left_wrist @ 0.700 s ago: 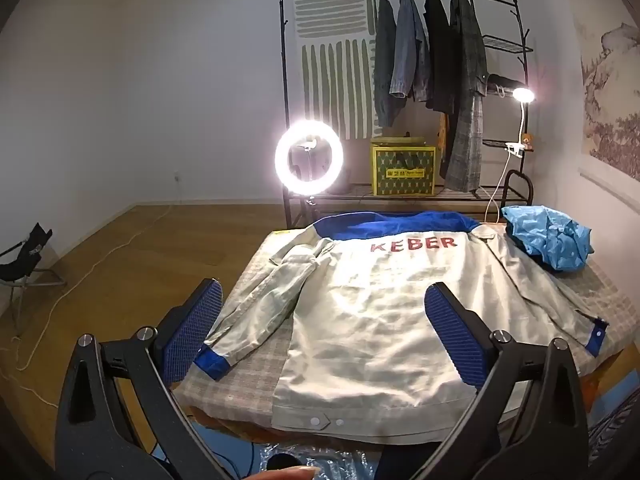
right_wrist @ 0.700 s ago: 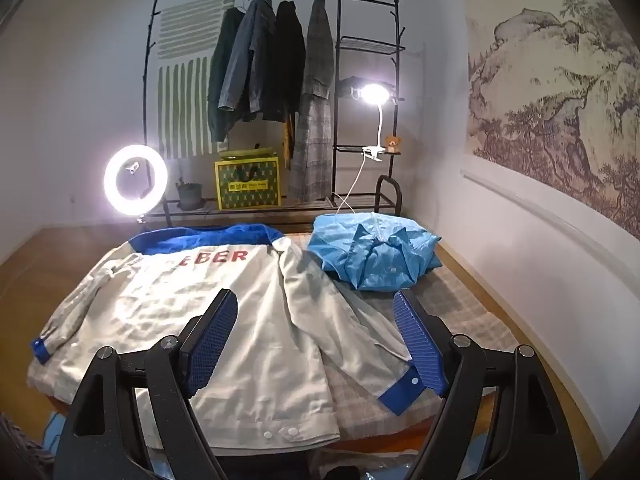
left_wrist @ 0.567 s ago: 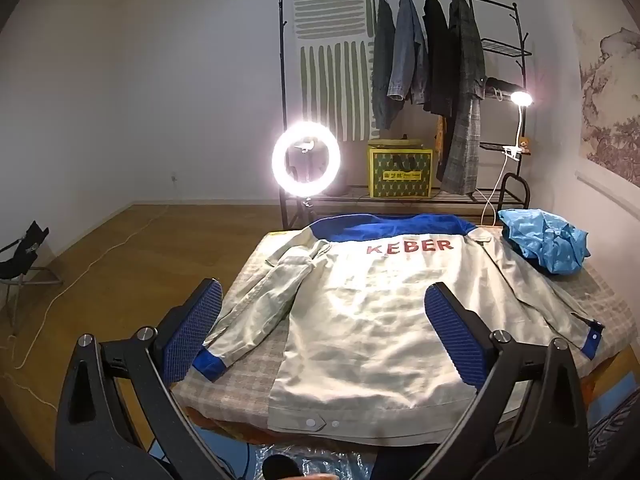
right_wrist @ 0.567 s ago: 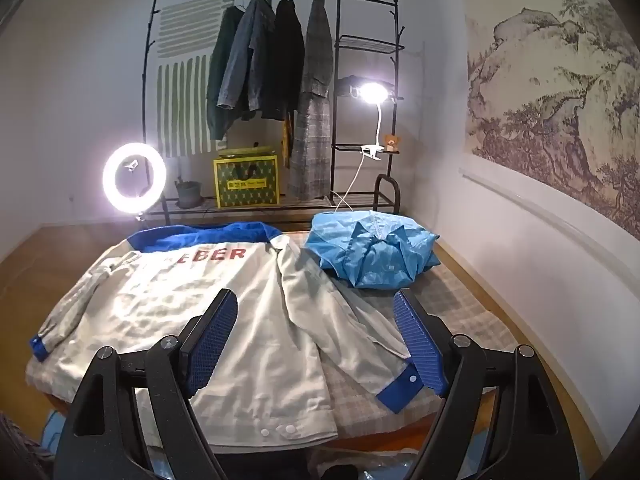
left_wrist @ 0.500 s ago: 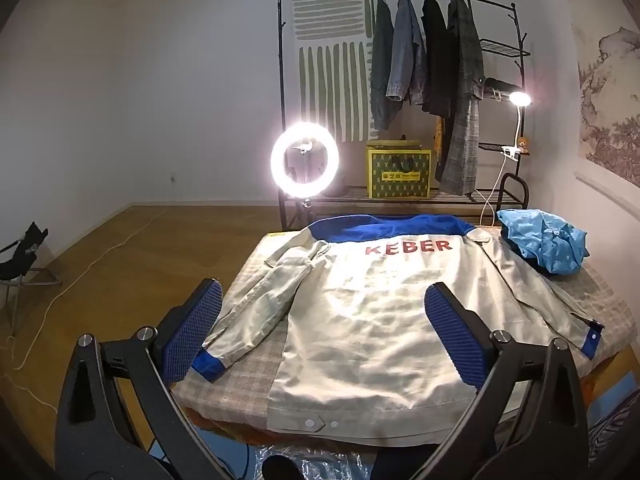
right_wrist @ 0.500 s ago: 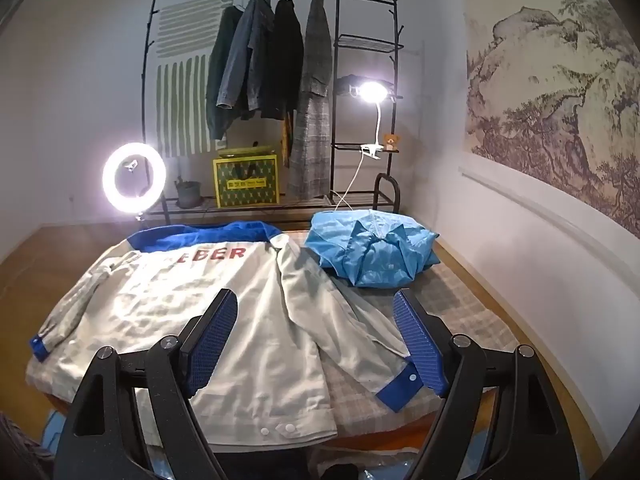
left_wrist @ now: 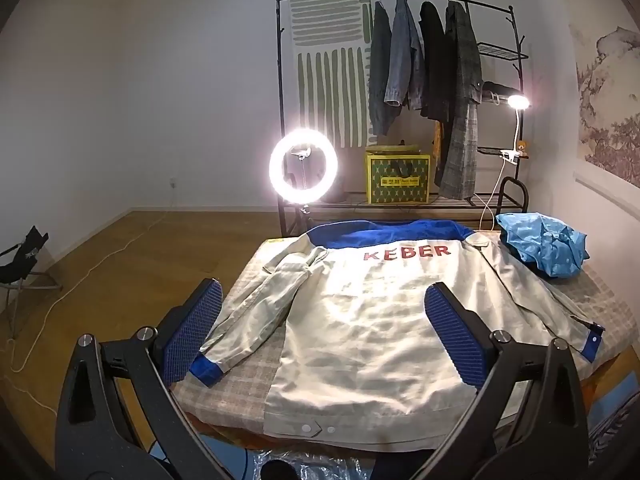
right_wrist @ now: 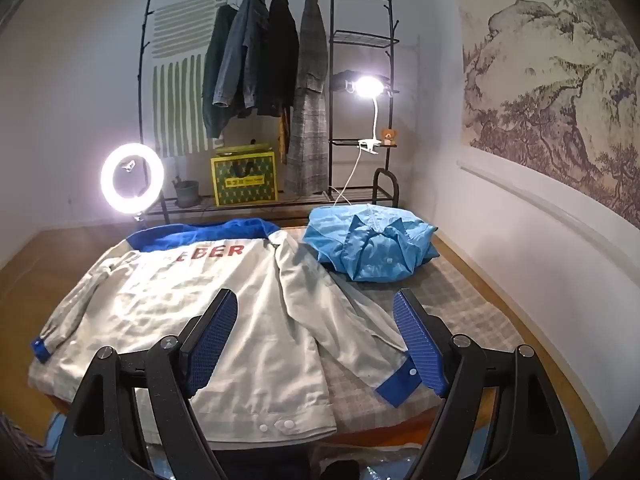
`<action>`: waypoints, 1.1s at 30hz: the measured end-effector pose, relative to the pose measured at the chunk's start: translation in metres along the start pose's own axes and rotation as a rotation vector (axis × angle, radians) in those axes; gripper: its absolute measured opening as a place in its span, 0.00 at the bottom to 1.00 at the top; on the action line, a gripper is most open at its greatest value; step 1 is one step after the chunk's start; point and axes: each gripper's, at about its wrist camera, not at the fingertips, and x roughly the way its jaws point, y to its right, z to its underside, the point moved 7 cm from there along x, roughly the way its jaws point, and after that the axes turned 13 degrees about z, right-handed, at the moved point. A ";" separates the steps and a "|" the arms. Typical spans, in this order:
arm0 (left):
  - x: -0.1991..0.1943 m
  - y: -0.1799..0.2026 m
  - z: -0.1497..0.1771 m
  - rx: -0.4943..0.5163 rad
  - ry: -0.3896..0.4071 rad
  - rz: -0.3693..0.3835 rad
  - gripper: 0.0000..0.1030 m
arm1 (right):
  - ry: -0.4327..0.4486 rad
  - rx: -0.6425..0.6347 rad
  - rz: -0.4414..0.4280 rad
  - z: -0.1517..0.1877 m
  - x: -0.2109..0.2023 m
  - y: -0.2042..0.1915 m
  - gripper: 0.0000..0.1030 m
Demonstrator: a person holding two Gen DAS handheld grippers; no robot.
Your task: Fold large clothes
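- A bedroom with a wooden floor (left_wrist: 132, 248) and pale walls; a bed (left_wrist: 244, 372) with a checked cover stands in the middle, and a landscape mural (right_wrist: 560, 92) fills the right wall.
- At the far left sits a black folding chair (left_wrist: 24, 252), well apart from the bed.
- A lit ring light (left_wrist: 303, 165) stands just beyond the bed's far left corner.
- Behind it is a black clothes rack (left_wrist: 400, 92) with dark coats on hangers, a yellow box (left_wrist: 398, 178) on its low shelf and a lit clip lamp (left_wrist: 518, 102) at its right end.
- A beige jacket (left_wrist: 380, 320) with a blue yoke and red lettering lies spread back-up across the bed, hem at the near edge, left sleeve along the left edge, right sleeve reaching toward the near right corner.
- A crumpled light blue garment (right_wrist: 372, 244) rests at the far right corner, touching the jacket's right shoulder.
- The left gripper (left_wrist: 324, 332) hovers over the near edge, jaws wide apart, nothing between them.
- The right gripper (right_wrist: 316, 340) hangs above the right sleeve, jaws likewise spread and empty.
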 end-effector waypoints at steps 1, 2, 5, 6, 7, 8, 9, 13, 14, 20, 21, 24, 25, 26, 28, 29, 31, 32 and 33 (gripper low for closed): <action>-0.001 0.002 -0.001 0.002 0.001 -0.004 1.00 | 0.000 -0.001 0.001 0.001 0.001 0.000 0.78; -0.001 0.002 -0.002 0.002 0.003 -0.005 1.00 | 0.001 -0.001 0.001 0.002 0.001 0.000 0.78; -0.002 0.002 -0.003 0.002 0.011 -0.007 1.00 | -0.002 0.001 0.000 0.000 0.000 0.000 0.78; -0.002 0.003 -0.003 0.002 0.011 -0.007 1.00 | -0.004 -0.001 0.001 0.000 0.001 -0.002 0.78; -0.002 0.003 -0.004 0.001 0.012 -0.006 1.00 | -0.004 0.000 0.001 0.000 0.001 -0.002 0.78; -0.002 0.004 -0.004 0.001 0.014 -0.006 1.00 | -0.004 -0.001 0.001 -0.001 0.001 -0.002 0.78; -0.002 0.004 -0.005 0.000 0.015 -0.005 1.00 | -0.005 -0.001 0.001 -0.001 0.000 -0.001 0.78; -0.003 0.005 -0.006 0.001 0.015 -0.007 1.00 | -0.005 -0.001 0.001 0.000 0.001 -0.001 0.78; -0.003 0.005 -0.006 0.001 0.015 -0.008 1.00 | -0.005 -0.002 0.002 0.001 0.001 -0.003 0.78; -0.003 0.005 -0.007 0.002 0.015 -0.008 1.00 | -0.006 -0.001 0.000 0.000 0.001 -0.002 0.78; -0.003 0.004 -0.006 0.002 0.015 -0.008 1.00 | -0.006 -0.002 0.000 0.000 0.001 -0.002 0.78; -0.002 0.004 -0.007 0.001 0.015 -0.006 1.00 | -0.008 -0.001 0.000 0.000 0.001 -0.001 0.78; -0.003 0.004 -0.006 0.002 0.015 -0.007 1.00 | -0.008 -0.002 -0.001 0.000 0.001 -0.003 0.78; -0.002 0.003 -0.007 0.003 0.016 -0.008 1.00 | -0.009 -0.003 0.000 -0.001 0.002 -0.004 0.78; -0.003 0.003 -0.006 -0.001 0.016 -0.006 1.00 | -0.009 -0.002 0.000 0.000 0.002 -0.004 0.78; -0.003 0.004 -0.006 0.000 0.016 -0.007 1.00 | -0.009 -0.002 0.000 -0.001 0.002 -0.004 0.78; -0.003 0.004 -0.007 0.001 0.017 -0.008 1.00 | -0.009 -0.002 0.001 0.000 0.002 -0.004 0.78; -0.003 0.004 -0.006 0.001 0.016 -0.008 1.00 | -0.009 -0.002 0.000 -0.001 0.002 -0.004 0.78; -0.003 0.003 -0.007 0.000 0.017 -0.007 1.00 | -0.009 -0.002 0.000 0.000 0.002 -0.004 0.78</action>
